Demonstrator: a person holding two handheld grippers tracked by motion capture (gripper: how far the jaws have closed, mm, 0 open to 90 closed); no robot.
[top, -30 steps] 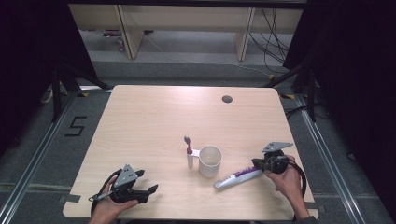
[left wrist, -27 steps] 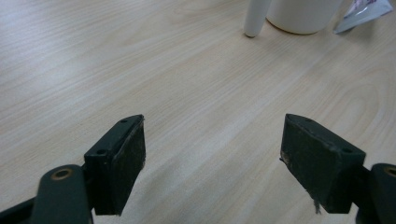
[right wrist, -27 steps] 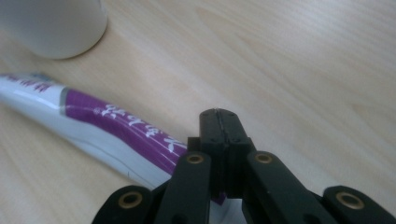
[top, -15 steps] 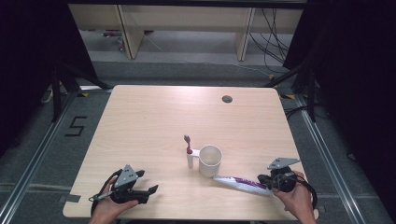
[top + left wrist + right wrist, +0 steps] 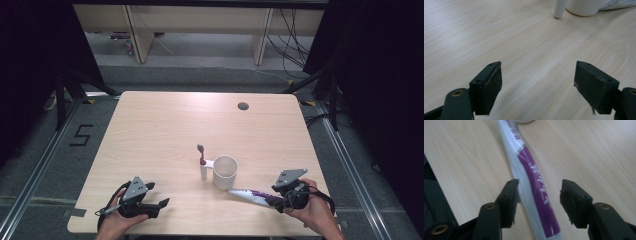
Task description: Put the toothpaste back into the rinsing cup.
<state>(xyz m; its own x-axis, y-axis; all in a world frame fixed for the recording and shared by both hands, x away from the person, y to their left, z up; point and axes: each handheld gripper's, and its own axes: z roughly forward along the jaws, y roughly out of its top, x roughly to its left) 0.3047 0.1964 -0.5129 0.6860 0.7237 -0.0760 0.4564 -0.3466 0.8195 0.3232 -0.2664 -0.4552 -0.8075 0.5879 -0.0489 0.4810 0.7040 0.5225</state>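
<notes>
My right claw (image 5: 278, 201) has drawn back toward the bench's (image 5: 165, 130) near edge, jaws open astride the purple-and-white toothpaste tube (image 5: 534, 187), released flat; my left claw (image 5: 159, 206) rests open.

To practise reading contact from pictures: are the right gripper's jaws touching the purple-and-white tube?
Cannot tell. In the right gripper view the right gripper straddles the purple-and-white tube: a clear gap at one jaw, while the other sits at the tube's edge.

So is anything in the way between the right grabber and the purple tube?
Nothing visible. The right gripper has its open jaws on either side of the purple tube, which lies flat on the table beside the cup.
</notes>
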